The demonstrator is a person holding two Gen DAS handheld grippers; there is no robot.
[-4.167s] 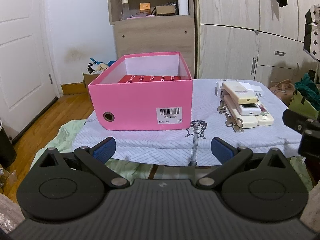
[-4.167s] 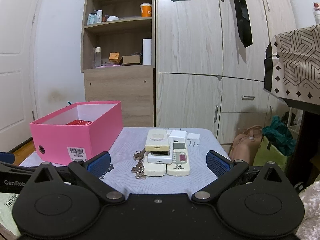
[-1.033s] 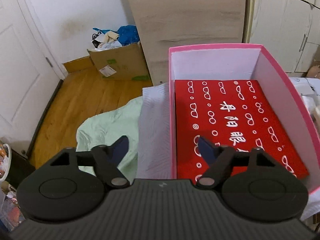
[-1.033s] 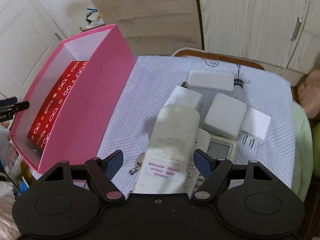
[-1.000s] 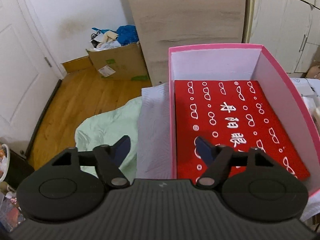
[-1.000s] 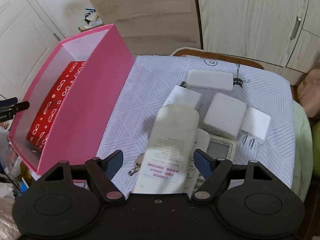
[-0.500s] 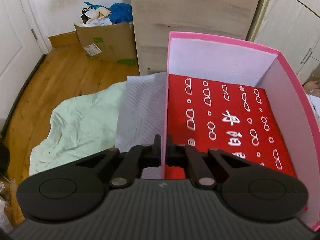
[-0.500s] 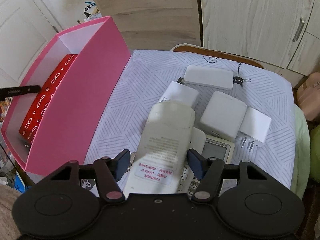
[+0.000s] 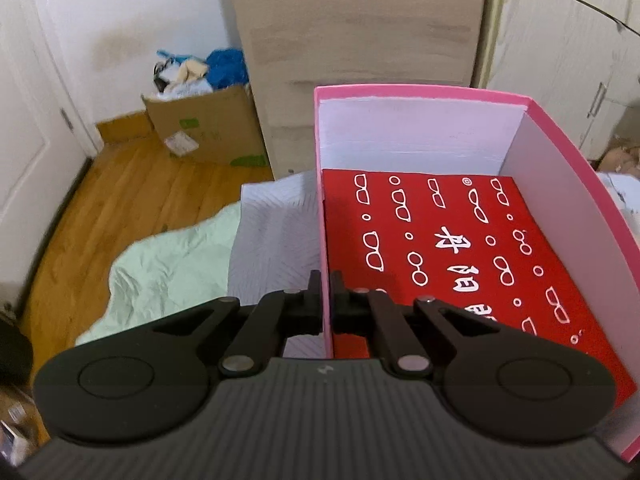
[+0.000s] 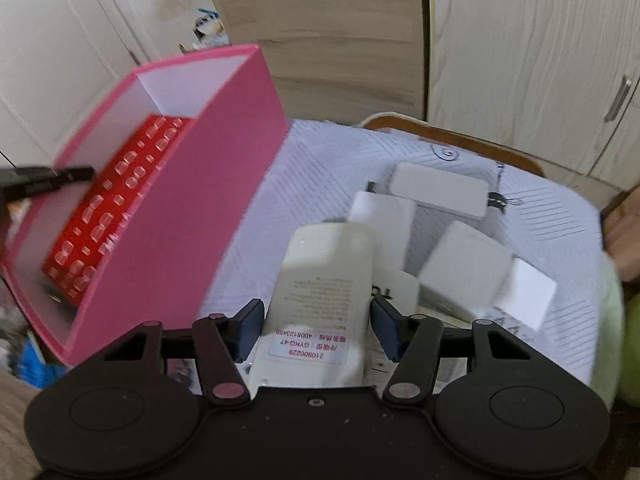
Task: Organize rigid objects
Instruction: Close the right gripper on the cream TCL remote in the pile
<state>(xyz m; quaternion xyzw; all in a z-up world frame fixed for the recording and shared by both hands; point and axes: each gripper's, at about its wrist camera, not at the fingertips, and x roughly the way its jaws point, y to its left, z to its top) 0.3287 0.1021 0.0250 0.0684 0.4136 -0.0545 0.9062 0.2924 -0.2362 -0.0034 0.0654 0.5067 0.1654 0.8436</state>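
My right gripper [image 10: 316, 330] straddles the near end of the cream remote control [image 10: 320, 300]; the jaws have just been closing, blue pads at either edge, a sliver of gap visible, so not yet pressing. Remote lies label-up on top of the white device pile, just right of the pink box [image 10: 188, 216]. Judgement: rigid plastic shell, light, smooth and somewhat slippery; best taken across its narrow width near the label end, squarely, since it rests loosely on other pieces and may skate. White chargers [image 10: 464, 276] lie beyond it, farther from the box.

My left gripper [image 9: 326, 292] is clamped on the box's left wall [image 9: 326, 240], one finger inside, one outside. Thin card wall: stiff enough to steady, would crease if wrenched.

Left wrist view alone shows the box floor, a red sheet [image 9: 460, 256] printed with spectacles. Right wrist view alone shows the remote and pile; it also catches the left gripper's tip at the box's far wall.
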